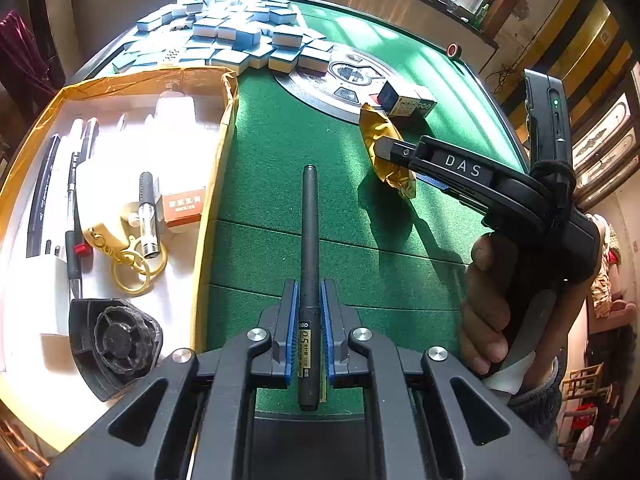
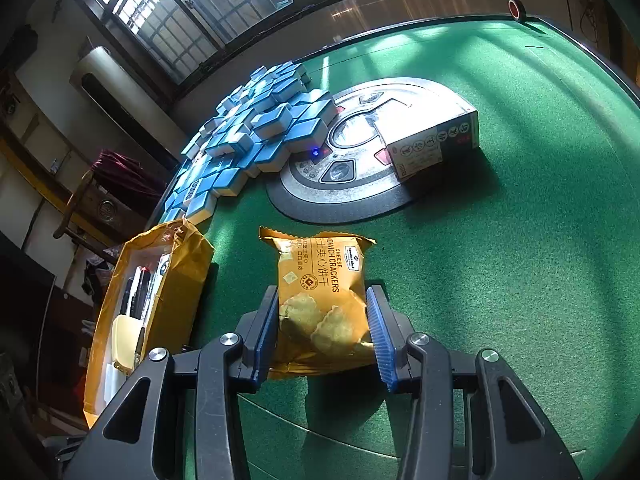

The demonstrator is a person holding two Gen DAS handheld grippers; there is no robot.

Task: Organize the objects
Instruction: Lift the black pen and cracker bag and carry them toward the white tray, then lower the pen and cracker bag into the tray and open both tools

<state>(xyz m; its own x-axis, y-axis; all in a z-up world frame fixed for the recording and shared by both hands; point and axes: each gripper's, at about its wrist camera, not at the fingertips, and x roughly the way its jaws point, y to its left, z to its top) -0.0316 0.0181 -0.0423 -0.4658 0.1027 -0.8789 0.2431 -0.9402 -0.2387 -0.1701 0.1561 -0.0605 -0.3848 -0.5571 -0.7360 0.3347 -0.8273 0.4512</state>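
Observation:
A dark grey pen (image 1: 309, 240) sticks out forward from my left gripper (image 1: 309, 312), whose blue pads are shut on its labelled end, above the green felt. To its left lies the open yellow-lined box (image 1: 224, 128) with pens, a key ring, a small orange carton and a black fan-like part inside. My right gripper (image 2: 325, 320) is shut on a golden packet of cheese crackers (image 2: 320, 280), both pads pressing its sides. The left wrist view shows that same right gripper (image 1: 384, 152) holding the crackers packet (image 1: 384, 128) above the table.
A heap of blue-and-white mahjong tiles (image 1: 236, 32) fills the far left of the green table (image 1: 360, 240). The round silver centre panel (image 2: 344, 160) carries a small printed carton (image 2: 432, 136). A red-and-black tape roll (image 2: 517, 8) sits on the far rim. A person's hand (image 1: 488, 304) grips the right tool.

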